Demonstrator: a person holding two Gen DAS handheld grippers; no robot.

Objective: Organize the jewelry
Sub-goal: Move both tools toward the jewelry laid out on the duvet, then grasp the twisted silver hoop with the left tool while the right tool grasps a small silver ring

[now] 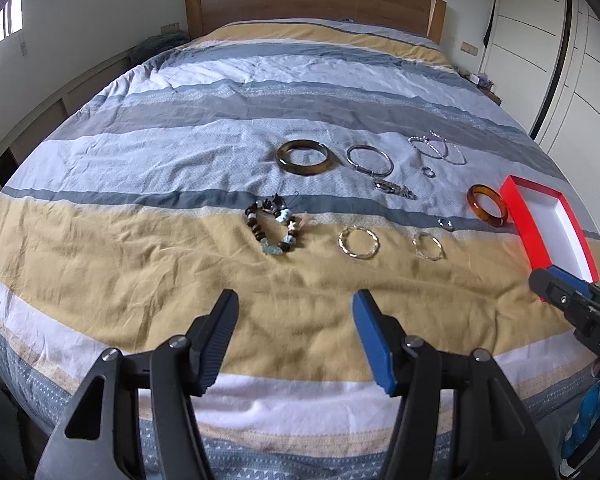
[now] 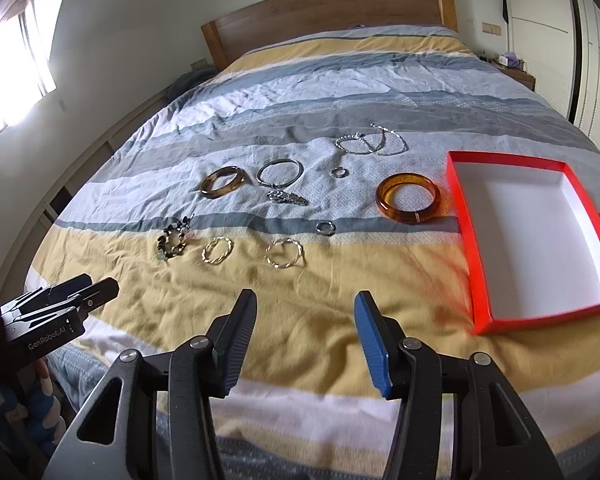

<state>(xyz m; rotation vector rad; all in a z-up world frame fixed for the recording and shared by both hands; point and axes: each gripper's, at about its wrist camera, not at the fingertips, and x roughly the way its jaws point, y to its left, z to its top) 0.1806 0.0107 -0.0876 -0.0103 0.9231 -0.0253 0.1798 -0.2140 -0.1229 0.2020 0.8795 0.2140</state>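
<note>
Several pieces of jewelry lie on the striped bedspread (image 1: 140, 240). A beaded bracelet (image 1: 274, 225) lies nearest my left gripper (image 1: 295, 300), which is open and empty above the yellow stripe. Two gold hoops (image 1: 359, 242) (image 1: 428, 246), a brown bangle (image 1: 305, 157), a silver bangle (image 1: 370, 159) and an amber bangle (image 2: 408, 197) lie beyond. A red box with a white inside (image 2: 532, 236) stands at the right, with nothing in it. My right gripper (image 2: 305, 300) is open and empty, short of the gold hoops (image 2: 285, 253).
A watch (image 2: 287, 197), two small rings (image 2: 325, 227) (image 2: 339, 172) and silver chains (image 2: 372, 142) lie among the bangles. A wooden headboard (image 1: 312, 2) stands at the far end. White wardrobe doors (image 1: 560, 40) are on the right, a window (image 2: 16, 64) on the left.
</note>
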